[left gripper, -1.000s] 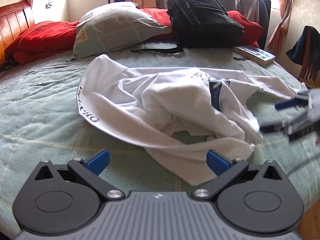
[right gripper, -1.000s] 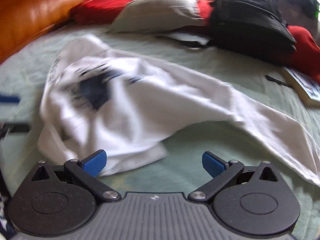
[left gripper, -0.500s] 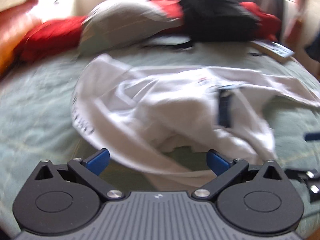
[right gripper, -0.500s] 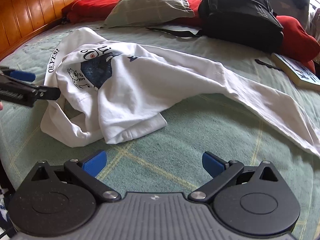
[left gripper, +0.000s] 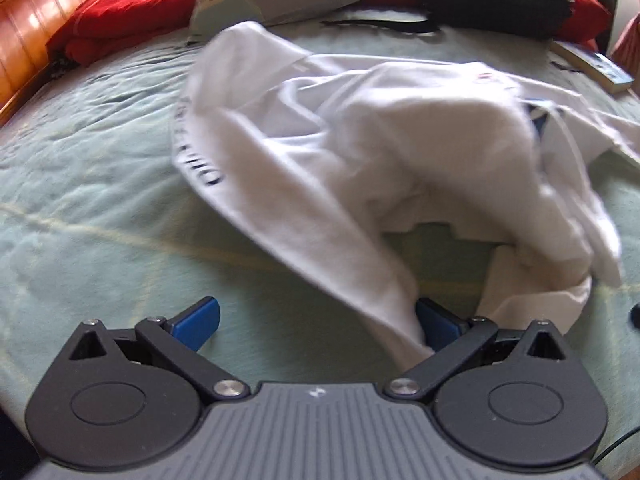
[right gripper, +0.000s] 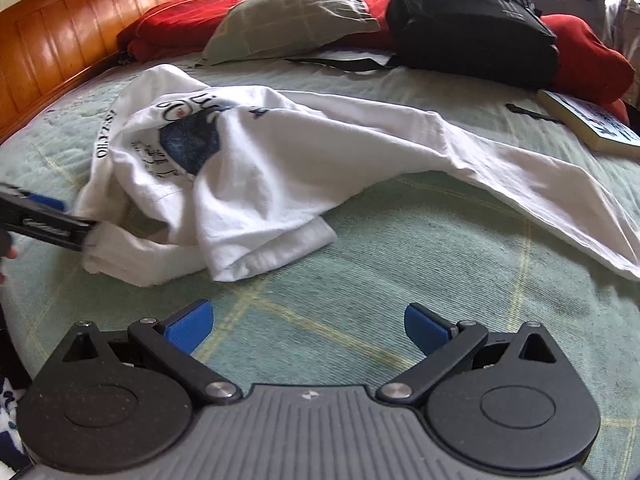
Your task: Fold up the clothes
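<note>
A crumpled white shirt [left gripper: 400, 152] with black lettering and a dark blue print lies on the green bedspread [left gripper: 100, 208]. My left gripper [left gripper: 316, 322] is open and low over the bed, and a fold of the shirt's near edge reaches in beside its right pad [left gripper: 436, 324]. In the right wrist view the same shirt [right gripper: 280, 168] has one sleeve trailing off to the right. The left gripper [right gripper: 76, 220] comes in there from the left edge, its tip touching the hem. My right gripper [right gripper: 307, 326] is open over bare bedspread, short of the shirt.
A grey pillow [right gripper: 296, 16], a black backpack [right gripper: 472, 28] and red bedding [right gripper: 580, 60] line the head of the bed. A book [right gripper: 592, 124] lies at the right. A wooden headboard [right gripper: 60, 48] runs along the left.
My left gripper has moved forward and down, so the shirt's near edge now sits between its fingers. The right gripper has shifted slightly closer; both stay open.
</note>
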A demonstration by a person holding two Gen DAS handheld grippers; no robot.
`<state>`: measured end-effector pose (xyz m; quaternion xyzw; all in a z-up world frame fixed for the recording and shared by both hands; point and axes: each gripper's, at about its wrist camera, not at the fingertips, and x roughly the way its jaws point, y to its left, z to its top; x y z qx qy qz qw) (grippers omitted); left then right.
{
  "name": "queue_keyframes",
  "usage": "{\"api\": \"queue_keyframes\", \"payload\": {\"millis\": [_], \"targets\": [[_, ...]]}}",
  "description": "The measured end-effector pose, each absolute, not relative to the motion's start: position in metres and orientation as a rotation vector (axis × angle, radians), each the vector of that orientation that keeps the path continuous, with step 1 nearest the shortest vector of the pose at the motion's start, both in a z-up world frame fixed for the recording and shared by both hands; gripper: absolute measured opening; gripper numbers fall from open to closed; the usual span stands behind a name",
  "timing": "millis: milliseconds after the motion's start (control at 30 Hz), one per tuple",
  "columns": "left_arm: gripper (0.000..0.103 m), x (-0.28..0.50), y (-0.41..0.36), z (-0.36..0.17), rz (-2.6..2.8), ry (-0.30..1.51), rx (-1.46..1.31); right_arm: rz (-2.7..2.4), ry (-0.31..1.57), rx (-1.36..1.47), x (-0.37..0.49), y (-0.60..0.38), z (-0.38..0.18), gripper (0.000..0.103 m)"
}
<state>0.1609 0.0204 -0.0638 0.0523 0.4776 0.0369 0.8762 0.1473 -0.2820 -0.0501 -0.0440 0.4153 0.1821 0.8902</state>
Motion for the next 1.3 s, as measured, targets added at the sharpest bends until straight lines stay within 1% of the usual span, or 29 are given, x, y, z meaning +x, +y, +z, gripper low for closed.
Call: {"api": "queue_keyframes", "payload": {"millis": [267, 467, 567, 700, 800, 933, 1300], "targets": [[0.103, 0.169, 0.066, -0.054, 0.264, 0.988, 0.259, 0.365, 0.847, -0.08, 0.148, -0.287, -0.05, 0.103], [0.103, 0.186, 0.117, -0.053, 0.372, 1.021, 0.267, 0.36, 0.836, -0.069, 0.151, -0.288, -0.046, 0.103], [0.102, 0.189, 0.134, -0.048, 0.398, 1.026, 0.227, 0.354, 0.836, -0.074, 0.152, -0.286, -0.045, 0.103], [0.102, 0.191, 0.139, -0.038, 0.281, 0.994, 0.14, 0.362, 0.83, -0.07, 0.156, -0.281, -0.043, 0.103], [0.102, 0.205, 0.14, -0.046, 0.294, 1.016, 0.169, 0.367, 0.83, -0.074, 0.161, -0.275, -0.042, 0.103], [0.103, 0.221, 0.163, -0.056, 0.4, 1.054, 0.208, 0.373, 0.817, -0.087, 0.162, -0.27, -0.038, 0.103], [0.103, 0.272, 0.25, -0.03, 0.741, 0.928, 0.364, 0.308, 0.803, -0.081, 0.178, -0.277, -0.033, 0.103]]}}
